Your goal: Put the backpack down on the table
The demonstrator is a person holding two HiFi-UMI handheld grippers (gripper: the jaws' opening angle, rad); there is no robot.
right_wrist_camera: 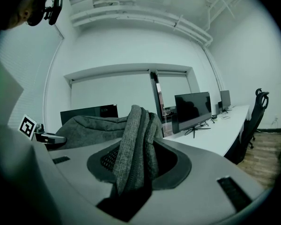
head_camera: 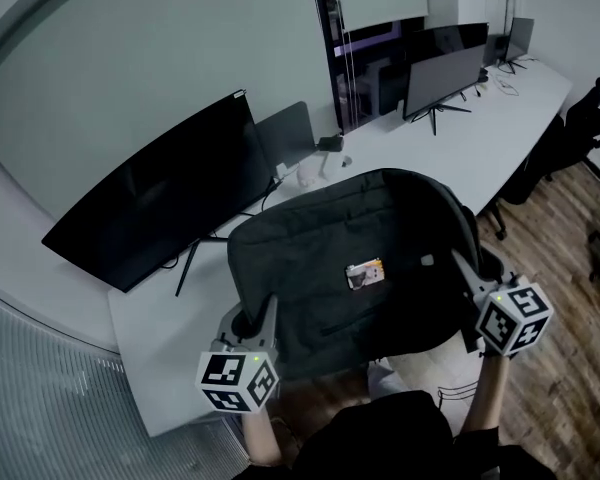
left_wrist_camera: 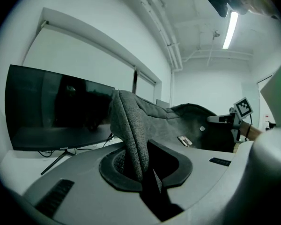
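A dark grey backpack [head_camera: 350, 258] with a small label [head_camera: 365, 273] is held up between both grippers, over the near edge of the white table [head_camera: 450, 163]. Whether its underside touches the table I cannot tell. My left gripper [head_camera: 258, 313] is shut on the fabric at the bag's left edge; in the left gripper view a fold of the backpack [left_wrist_camera: 131, 125] is pinched in the left gripper [left_wrist_camera: 143, 170]. My right gripper [head_camera: 463, 268] grips the bag's right edge, and the right gripper view shows a thick fold of the backpack [right_wrist_camera: 138, 135] clamped in the right gripper [right_wrist_camera: 136, 172].
A large black monitor [head_camera: 160, 198] stands at the table's back left, with a smaller screen [head_camera: 285, 133] beside it. A second monitor [head_camera: 440, 73] stands farther right. Black office chairs [head_camera: 590, 118] stand on the wooden floor [head_camera: 550, 268] at the right.
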